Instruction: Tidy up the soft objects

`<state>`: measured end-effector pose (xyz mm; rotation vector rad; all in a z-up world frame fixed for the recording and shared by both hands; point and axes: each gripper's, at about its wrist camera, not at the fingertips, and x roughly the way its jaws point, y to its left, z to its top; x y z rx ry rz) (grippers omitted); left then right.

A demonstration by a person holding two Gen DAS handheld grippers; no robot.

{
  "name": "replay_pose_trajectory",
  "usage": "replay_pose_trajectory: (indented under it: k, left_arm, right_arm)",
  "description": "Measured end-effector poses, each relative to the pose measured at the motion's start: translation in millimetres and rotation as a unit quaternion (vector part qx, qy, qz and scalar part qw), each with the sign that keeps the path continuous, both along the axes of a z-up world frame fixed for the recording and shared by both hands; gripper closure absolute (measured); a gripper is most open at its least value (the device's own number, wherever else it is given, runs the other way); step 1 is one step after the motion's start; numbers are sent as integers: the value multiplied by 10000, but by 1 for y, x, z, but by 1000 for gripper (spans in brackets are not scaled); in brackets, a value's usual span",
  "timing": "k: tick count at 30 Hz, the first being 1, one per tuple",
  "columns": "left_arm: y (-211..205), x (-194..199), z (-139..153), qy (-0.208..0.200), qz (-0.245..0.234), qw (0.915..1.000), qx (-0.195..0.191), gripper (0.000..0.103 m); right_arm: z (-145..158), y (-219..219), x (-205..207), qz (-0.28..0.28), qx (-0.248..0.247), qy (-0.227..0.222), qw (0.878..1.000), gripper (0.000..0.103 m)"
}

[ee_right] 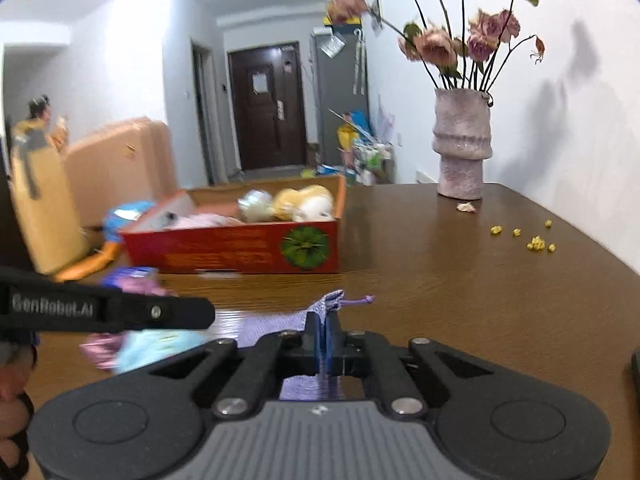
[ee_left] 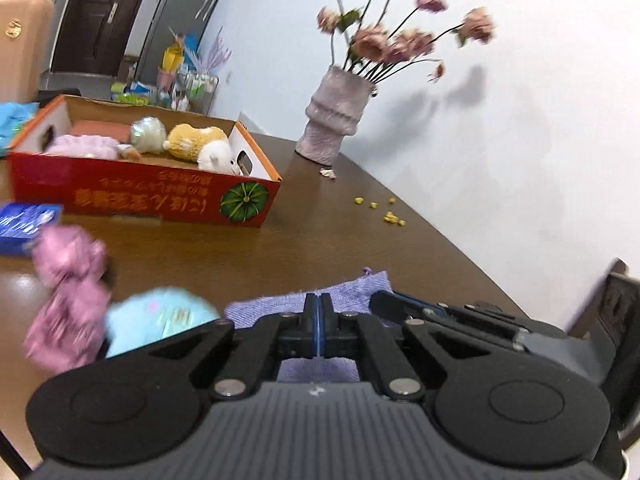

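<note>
Starting at your nine o'clock, the red box (ee_left: 144, 196) sits on the table (ee_left: 320, 240) with plush toys (ee_left: 196, 142) already in it, so that reads as the collecting bin. Nearer, at about eight o'clock, a pink soft thing (ee_left: 68, 300) and a pale blue one (ee_left: 156, 316) lie loose and blurred on the wood, probably waiting their turn.

Dead ahead at twelve, your left gripper (ee_left: 319, 308) has its jaws together on the near edge of the purple cloth (ee_left: 352, 292). Your right gripper (ee_right: 325, 328) is likewise clamped on the cloth (ee_right: 276, 328), pinching a fold that stands up between the pads. Two pinches along one edge suggest you are holding it taut, likely to lift or fold it without bunching.

The cloth lies just in front of both grippers. Its long axis seems to run from nine to three, with a drawstring cord (ee_right: 360, 300) pointing toward two o'clock.

At one o'clock the vase (ee_right: 462, 144) stands well clear.
</note>
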<state>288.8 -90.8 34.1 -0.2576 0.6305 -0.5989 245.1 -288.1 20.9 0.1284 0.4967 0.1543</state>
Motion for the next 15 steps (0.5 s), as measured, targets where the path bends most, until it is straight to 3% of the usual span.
replay_pose_trajectory:
  k: [2,5,6,7,8,9,11,14,15]
  left_arm:
    - [15,-31,-3,62,-14,10000,-71,101]
    - [34,-63,-19,-6,196,9995,246,95]
    - [38,-64,-26,94,299,9989,351,92]
    - [42,-64,-33,254,449,9977,444,77]
    - [46,-62,-39,327,534,9969,483,68]
    - [48,-60,-41,312,585,9967,475,67]
    - [49,-54,-40,204,806,9951,536,47]
    - [51,-36,-36,336,688,9968,217,44]
    - [51,-32,-34,343,617,9975,100,43]
  right_arm:
    - [-3,8,-21,260,186,125,9994,101]
    - [-23,20,-34,513,37,436,9977,101]
    - [-31,22,-32,534,-49,583,9969,101]
    - [-40,22,-32,477,-118,701,9963,101]
    - [-43,22,-33,465,-113,719,9963,100]
    - [-44,19,-34,491,-20,688,9964,100]
    - [-41,15,-34,292,-3,581,9979,96]
    - [-36,5,-32,86,223,507,9984,89]
    - [-34,2,-33,50,352,500,9981,81]
